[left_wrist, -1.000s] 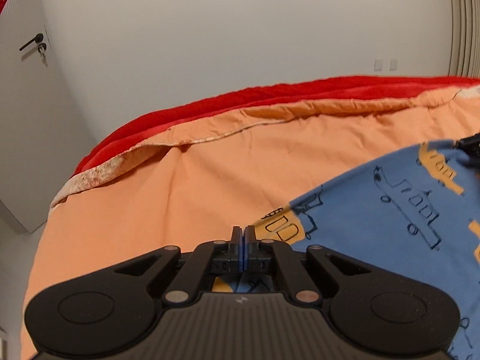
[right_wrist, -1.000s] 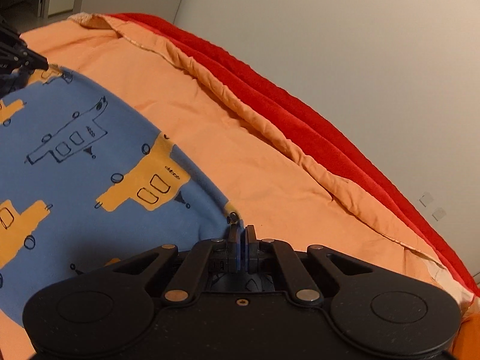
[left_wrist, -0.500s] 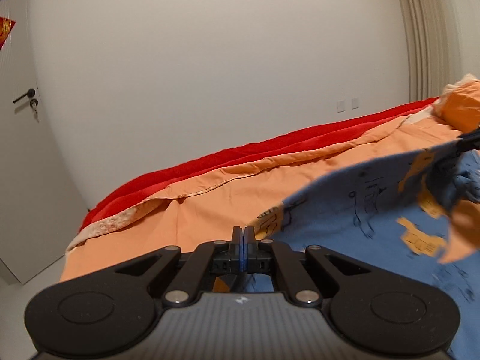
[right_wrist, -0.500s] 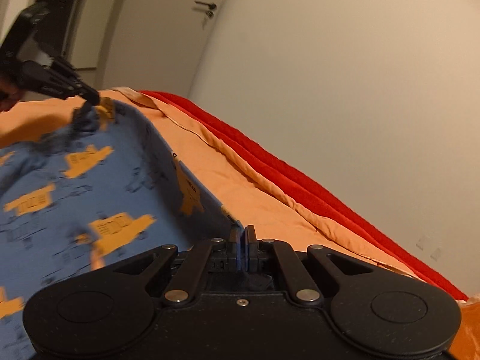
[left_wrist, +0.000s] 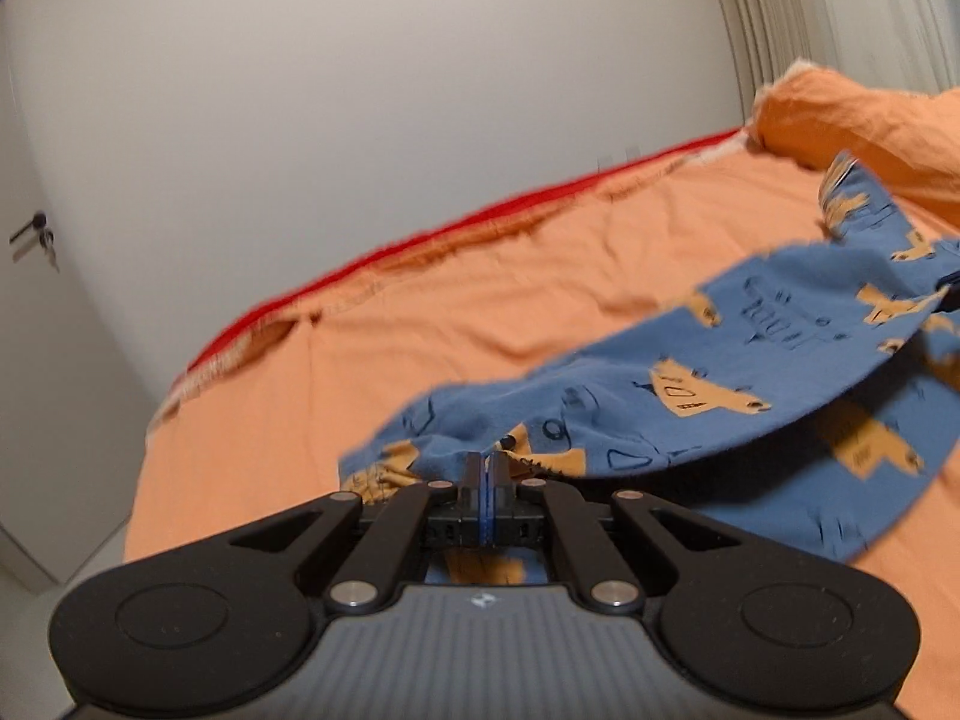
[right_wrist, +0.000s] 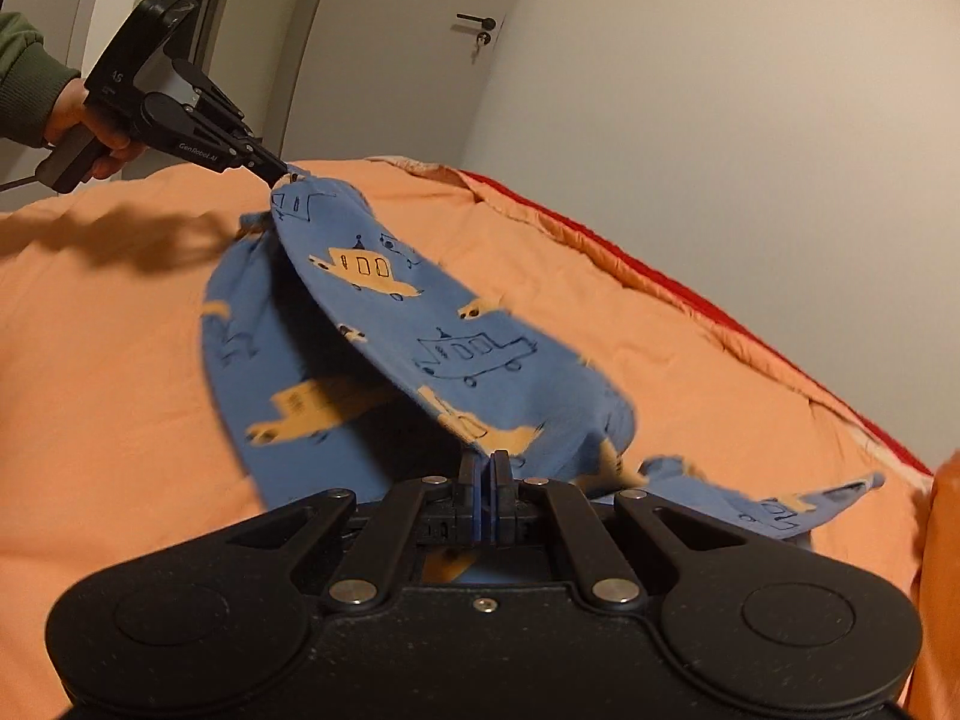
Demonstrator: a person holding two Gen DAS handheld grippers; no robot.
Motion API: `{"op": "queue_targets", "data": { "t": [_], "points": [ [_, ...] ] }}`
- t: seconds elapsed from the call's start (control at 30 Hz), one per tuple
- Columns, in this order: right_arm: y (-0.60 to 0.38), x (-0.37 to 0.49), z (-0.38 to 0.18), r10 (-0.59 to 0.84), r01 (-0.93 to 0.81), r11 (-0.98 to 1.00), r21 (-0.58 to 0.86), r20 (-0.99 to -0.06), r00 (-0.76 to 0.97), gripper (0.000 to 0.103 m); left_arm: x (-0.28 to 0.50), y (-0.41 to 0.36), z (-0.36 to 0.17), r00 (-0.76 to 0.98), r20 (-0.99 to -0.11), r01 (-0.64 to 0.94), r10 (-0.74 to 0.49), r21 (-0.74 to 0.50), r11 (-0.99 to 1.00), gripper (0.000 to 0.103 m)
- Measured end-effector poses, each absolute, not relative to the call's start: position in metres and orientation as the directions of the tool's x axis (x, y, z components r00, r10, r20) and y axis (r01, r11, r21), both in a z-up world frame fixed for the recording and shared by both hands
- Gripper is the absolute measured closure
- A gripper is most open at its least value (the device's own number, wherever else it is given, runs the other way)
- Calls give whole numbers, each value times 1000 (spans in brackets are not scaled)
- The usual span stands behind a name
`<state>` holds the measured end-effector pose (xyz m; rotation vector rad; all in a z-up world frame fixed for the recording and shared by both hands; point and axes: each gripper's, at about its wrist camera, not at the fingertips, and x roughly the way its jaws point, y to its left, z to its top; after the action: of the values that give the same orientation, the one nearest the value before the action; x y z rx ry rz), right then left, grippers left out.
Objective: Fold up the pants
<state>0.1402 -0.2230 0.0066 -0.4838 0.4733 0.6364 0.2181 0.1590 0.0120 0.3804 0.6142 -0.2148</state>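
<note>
Blue pants (right_wrist: 456, 348) with orange vehicle print, stretched above bedcover (right_wrist: 108, 324); left gripper (right_wrist: 282, 171) and right gripper (right_wrist: 485, 459) fingers pinching fabric.

I find myself in a home bedroom: bed (left_wrist: 480, 324) with orange cover, plain walls, door (right_wrist: 384, 60).

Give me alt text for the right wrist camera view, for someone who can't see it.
Two grippers hold blue pants printed with orange cars, lifted and sagging above an orange bedsheet: the right gripper pinches the near edge, the left gripper, in a hand, the far end. Behind is a white wall.
</note>
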Motion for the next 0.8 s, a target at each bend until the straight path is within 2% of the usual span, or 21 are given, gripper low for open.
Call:
{"op": "queue_targets", "data": {
  "t": [0.13,0.33,0.47,0.73,0.77,0.8],
  "points": [
    [-217,120,-10,420,-613,753,-238,-543,727,102,201,159,2,774,-630,319,-66,298,900,103],
    [-212,106,-3,393,-581,775,-248,-530,751,102,181,159,0,776,-627,314,-72,285,906,103],
    [-205,108,-20,353,-570,780,-259,-570,742,102,179,158,-13,759,-649,319,-59,291,902,103],
    [-202,113,-33,336,-548,805,-229,-585,738,100,173,158,-21,740,-672,314,-40,292,904,102],
    [-207,116,-33,337,-545,811,-211,-593,731,97,172,157,-22,736,-676,307,-37,285,908,95],
    [-210,118,-32,343,-538,822,-188,-590,731,89,169,156,-24,734,-678,298,-38,271,915,72]
  ]
}}
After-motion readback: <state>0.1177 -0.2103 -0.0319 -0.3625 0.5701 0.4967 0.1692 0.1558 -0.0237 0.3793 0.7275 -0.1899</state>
